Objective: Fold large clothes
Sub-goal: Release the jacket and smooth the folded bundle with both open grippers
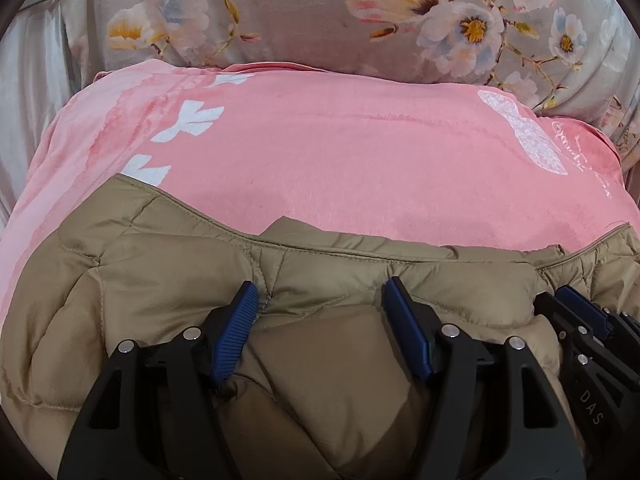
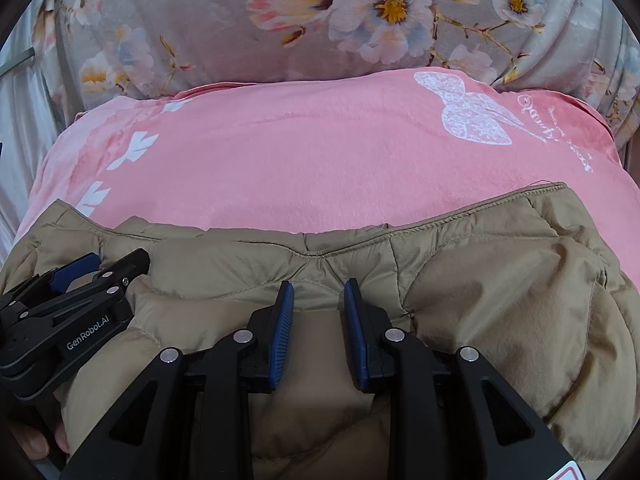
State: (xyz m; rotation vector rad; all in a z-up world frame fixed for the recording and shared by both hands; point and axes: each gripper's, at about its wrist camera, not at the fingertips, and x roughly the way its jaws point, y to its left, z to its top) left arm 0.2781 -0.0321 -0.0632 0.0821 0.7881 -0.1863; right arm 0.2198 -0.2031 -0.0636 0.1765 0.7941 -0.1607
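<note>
Left gripper (image 1: 320, 300) fingers spread wide over tan quilted jacket (image 1: 168, 280); grip unclear. Right gripper (image 2: 319, 300) fingers narrow, fabric bunched between, grip unclear. Jacket near, on pink blanket (image 1: 340, 152); near part cut off. Floral bedding (image 2: 200, 32) far.

- The jacket (image 1: 328, 360) is laid on the blanket (image 1: 340, 152), along its near edge.
- The blanket is spread over the bed, and the pillow (image 1: 280, 12) is propped just behind its far edge.
- Both grippers are set down on the jacket, side by side: the left gripper (image 1: 320, 292) is placed left, the right gripper (image 2: 319, 292) close beside it on the right.
- A puffy bit of jacket is found between each pair of fingers.
- A hand (image 2: 36, 444) is glimpsed under the left gripper, bottom-left of the right wrist view.
</note>
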